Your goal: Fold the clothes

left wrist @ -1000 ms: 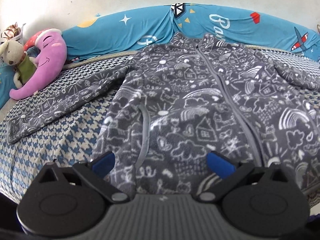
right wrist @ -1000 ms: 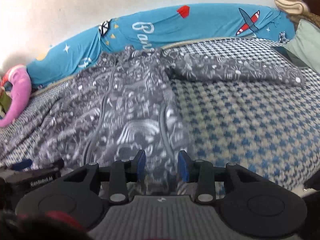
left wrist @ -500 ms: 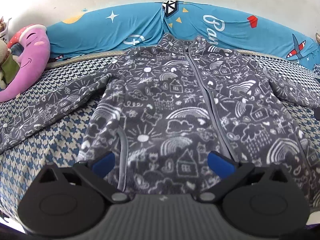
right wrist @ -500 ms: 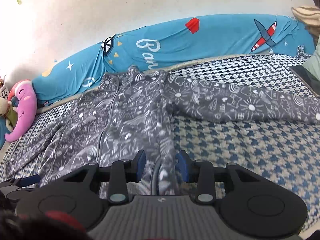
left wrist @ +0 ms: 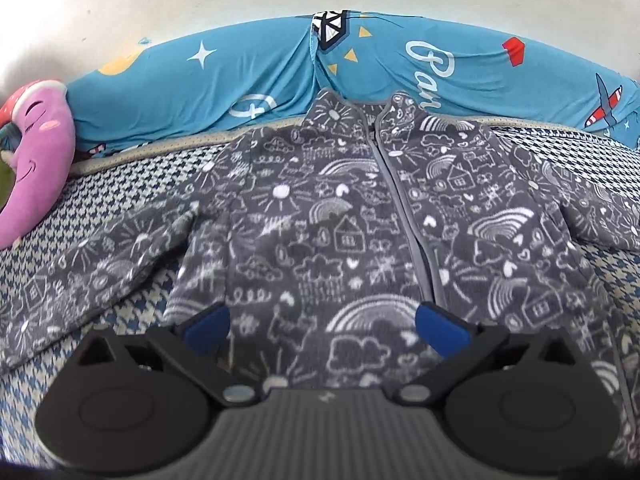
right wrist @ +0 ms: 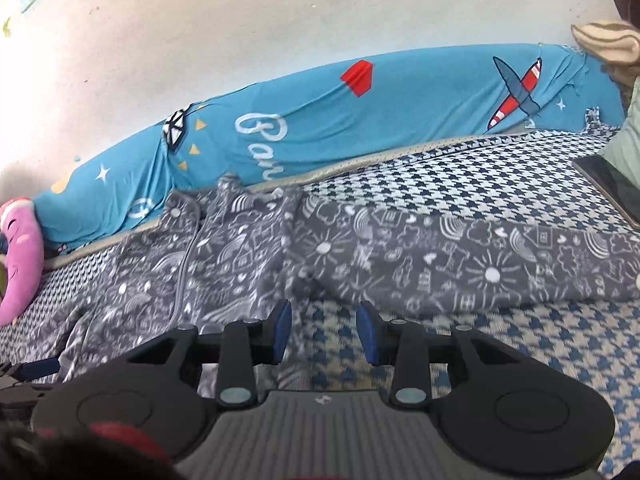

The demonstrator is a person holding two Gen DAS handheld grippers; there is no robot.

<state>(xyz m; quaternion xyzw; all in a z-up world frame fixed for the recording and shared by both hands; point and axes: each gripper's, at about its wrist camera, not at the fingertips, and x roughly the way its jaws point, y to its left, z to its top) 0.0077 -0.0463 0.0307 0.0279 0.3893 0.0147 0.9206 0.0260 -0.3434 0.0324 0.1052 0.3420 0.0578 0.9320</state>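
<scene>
Left gripper: jaws wide, empty, above the jacket's lower front. Right gripper: jaws partly open, nothing held, at the jacket's side edge, over bare houndstooth bedcover. Grey doodle-print jacket: flat, zipped, sleeves outspread. Blue bolster along the white wall; purple moon plush at the far left.

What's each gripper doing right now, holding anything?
Left gripper: open wide over the jacket, holding nothing.
Right gripper: partly open, nothing between its pads.
</scene>
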